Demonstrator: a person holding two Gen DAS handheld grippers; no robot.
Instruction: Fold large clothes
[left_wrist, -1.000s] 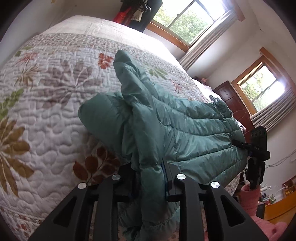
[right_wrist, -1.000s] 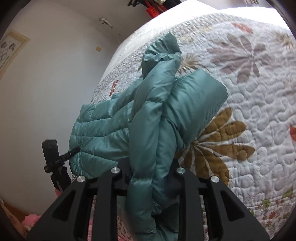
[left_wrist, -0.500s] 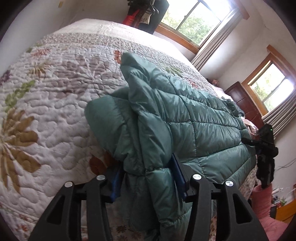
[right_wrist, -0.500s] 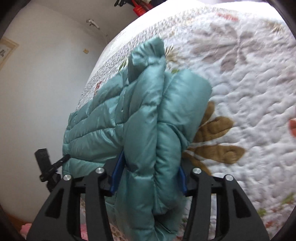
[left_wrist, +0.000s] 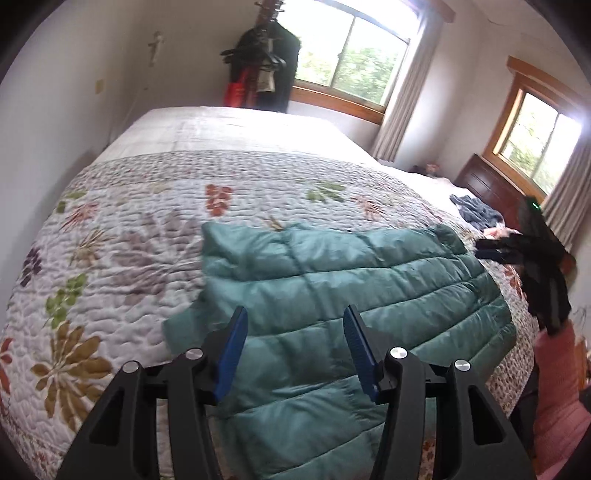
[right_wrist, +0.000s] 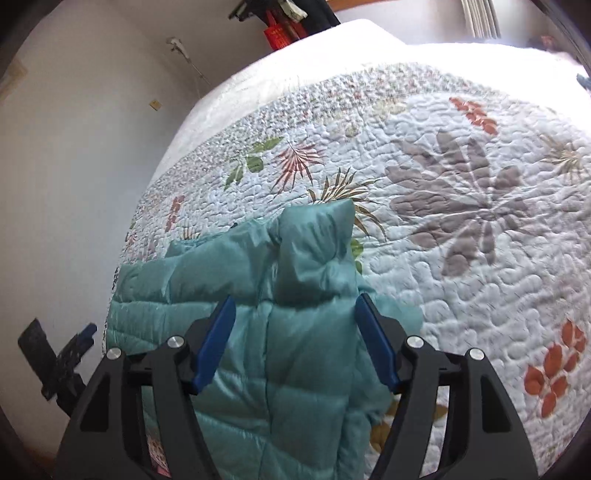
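Lying flat across the near edge of the bed now, the green puffer jacket (left_wrist: 354, 295) is spread over the flowered quilt (left_wrist: 122, 251), its quilted panels smooth and one stubby end, a sleeve or collar, poking up toward the middle of the bed in the right-hand view (right_wrist: 317, 251). The left tongs (left_wrist: 293, 350) hover just above it, blue pads wide apart, nothing between them. Same story on the other side: the right tongs (right_wrist: 295, 339) stand wide open over the fabric, gripping nothing, the jacket visible straight through the gap. So by my reading this is the pause between folds, with one fold laid down and the next grab not yet made. What comes next, I'd say, calls for both tongs to drop to an edge and pinch through slippery, puffy layers, deep enough that the cloth doesn't squirt out, then carry that edge across together so it lands square. Farther out, a small heap of dark blue clothes (left_wrist: 476, 212) sits at the far right of the bed, and coats hang on a rack (left_wrist: 262, 70) by the window (left_wrist: 351, 62). No baskets or boxes in sight to report on.
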